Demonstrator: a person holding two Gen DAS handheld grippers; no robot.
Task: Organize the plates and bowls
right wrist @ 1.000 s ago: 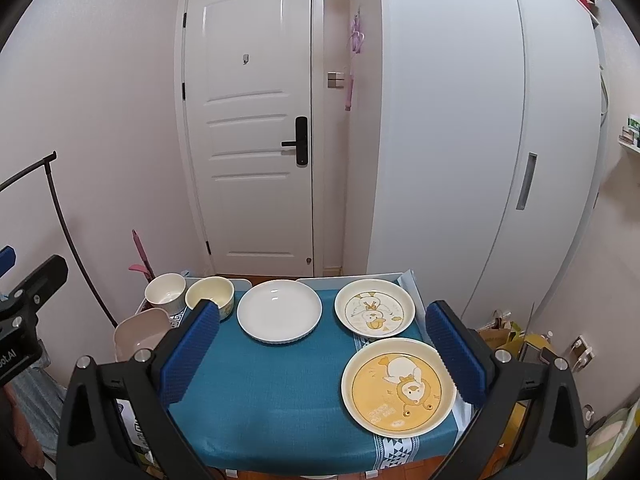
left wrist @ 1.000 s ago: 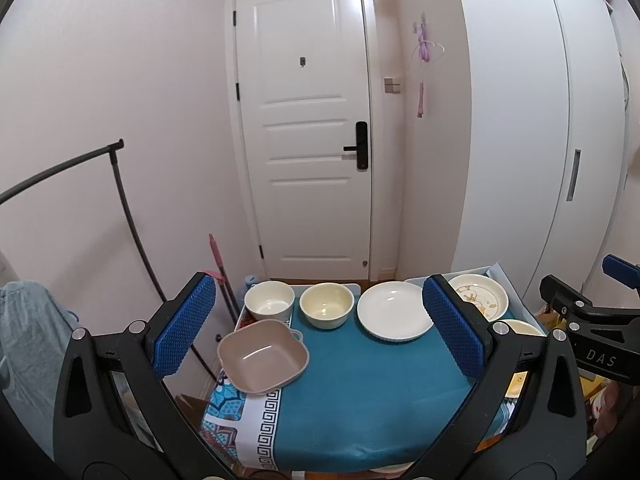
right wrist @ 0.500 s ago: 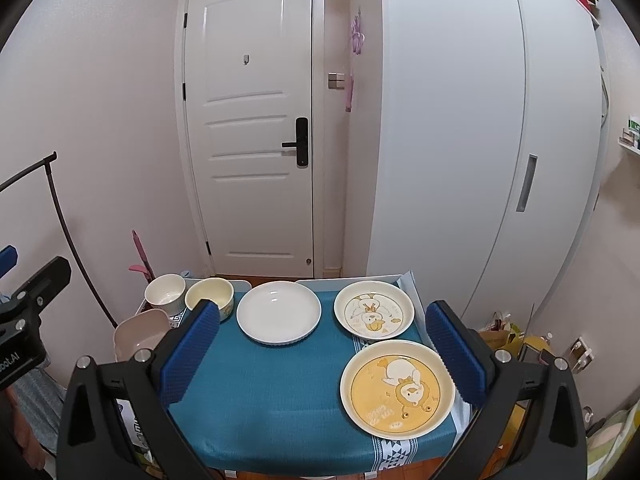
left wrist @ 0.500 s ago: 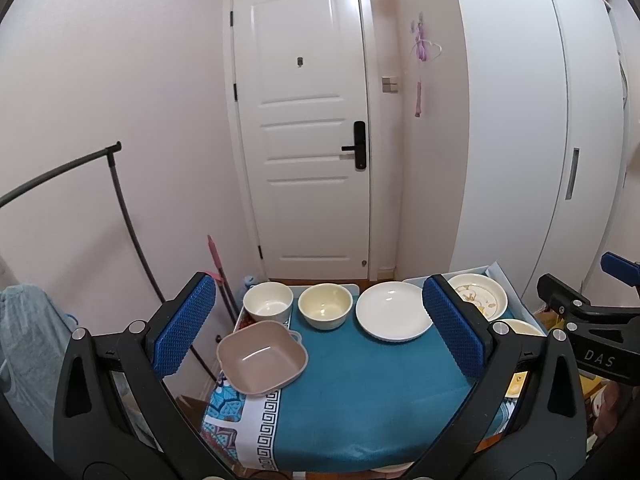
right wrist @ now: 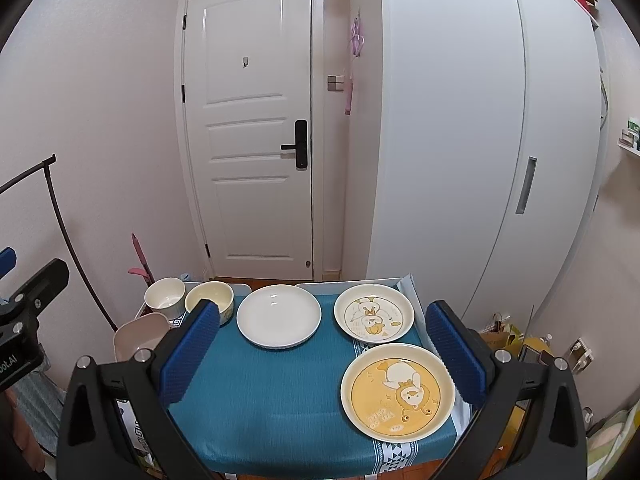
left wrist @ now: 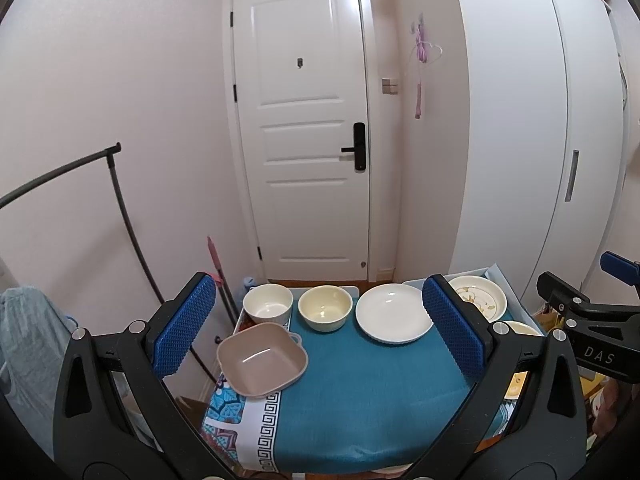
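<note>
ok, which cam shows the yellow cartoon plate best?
Right wrist: the yellow cartoon plate lies whole and unobstructed at the table's near right. In the left wrist view only slivers show behind that gripper's right finger.

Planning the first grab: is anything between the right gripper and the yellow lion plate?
Nothing visible. The right gripper is open above the teal cloth, and the yellow lion plate lies uncovered near its right finger, apart from the duck plate.
</note>
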